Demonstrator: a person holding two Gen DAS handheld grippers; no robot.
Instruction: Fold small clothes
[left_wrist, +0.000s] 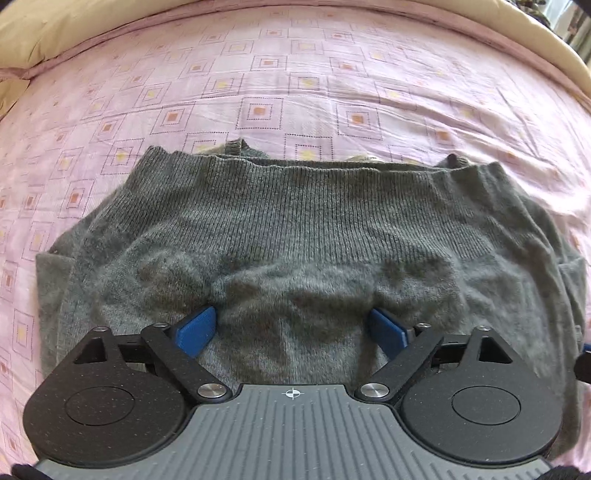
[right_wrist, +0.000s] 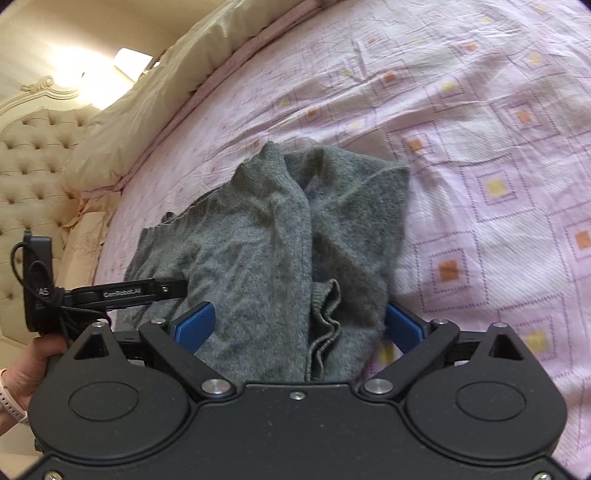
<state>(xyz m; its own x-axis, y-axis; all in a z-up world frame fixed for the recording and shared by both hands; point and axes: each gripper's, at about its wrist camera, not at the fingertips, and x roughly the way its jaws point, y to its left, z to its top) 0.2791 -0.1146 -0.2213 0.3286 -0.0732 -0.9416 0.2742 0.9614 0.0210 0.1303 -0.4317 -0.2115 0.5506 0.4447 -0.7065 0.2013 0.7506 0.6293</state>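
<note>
The grey knit sweater (left_wrist: 295, 229) lies folded on the pink patterned bedsheet (left_wrist: 295, 74), its ribbed hem towards the beige quilt (left_wrist: 74, 26). The left gripper (left_wrist: 293, 332) sits over the sweater's near edge, jaws spread apart. The right gripper (right_wrist: 297, 328) sits over the sweater's bunched end, jaws likewise spread, nothing clamped.

— What lies under the left gripper (left_wrist: 291, 328)?

— A grey knitted garment (left_wrist: 295, 229), spread on the pink patterned bedsheet (left_wrist: 295, 74). Its ribbed hem is at the edge farthest from the gripper.

— And the jaws?

— Spread wide, blue fingertips (left_wrist: 197, 330) down against the knit, fabric bunched between them.

— Beyond the garment?

— A beige cover (left_wrist: 74, 22) along the sheet's far border.
</note>
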